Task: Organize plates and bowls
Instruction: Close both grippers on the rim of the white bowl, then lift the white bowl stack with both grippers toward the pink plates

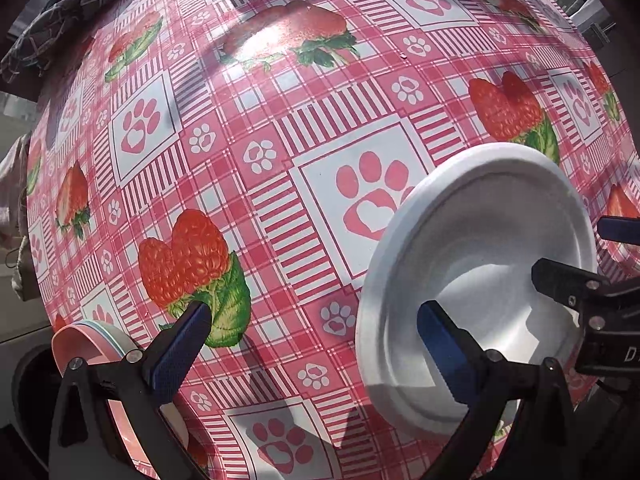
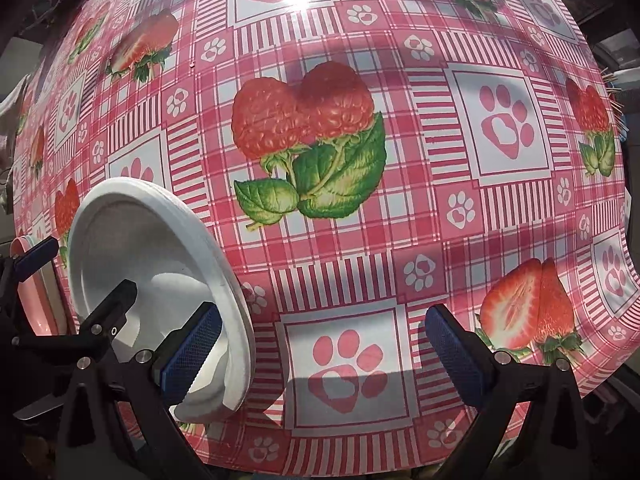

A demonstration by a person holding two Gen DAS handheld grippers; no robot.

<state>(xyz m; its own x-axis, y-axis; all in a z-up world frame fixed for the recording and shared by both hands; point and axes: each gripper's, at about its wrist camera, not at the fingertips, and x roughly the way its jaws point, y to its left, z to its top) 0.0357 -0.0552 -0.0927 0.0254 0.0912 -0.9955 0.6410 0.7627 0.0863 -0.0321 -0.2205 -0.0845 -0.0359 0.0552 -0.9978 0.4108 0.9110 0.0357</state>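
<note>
A white foam plate (image 1: 472, 240) lies on the pink strawberry tablecloth (image 1: 280, 140); it also shows in the right wrist view (image 2: 132, 232). My left gripper (image 1: 316, 328) is open, its right fingertip over the plate's left part. My right gripper (image 2: 324, 336) is open, its left fingertip over the plate's right rim. Each gripper's finger shows in the other's view. A stack of pastel bowls, pink on top (image 1: 86, 340), sits at the table's near left edge, beside my left gripper's left finger; it also shows in the right wrist view (image 2: 38, 292).
A dark patterned cloth (image 1: 68, 20) lies at the far left corner of the table. The tablecloth hangs over the right edge (image 2: 616, 272). A container of toothpicks (image 2: 616, 92) stands off the table's right side.
</note>
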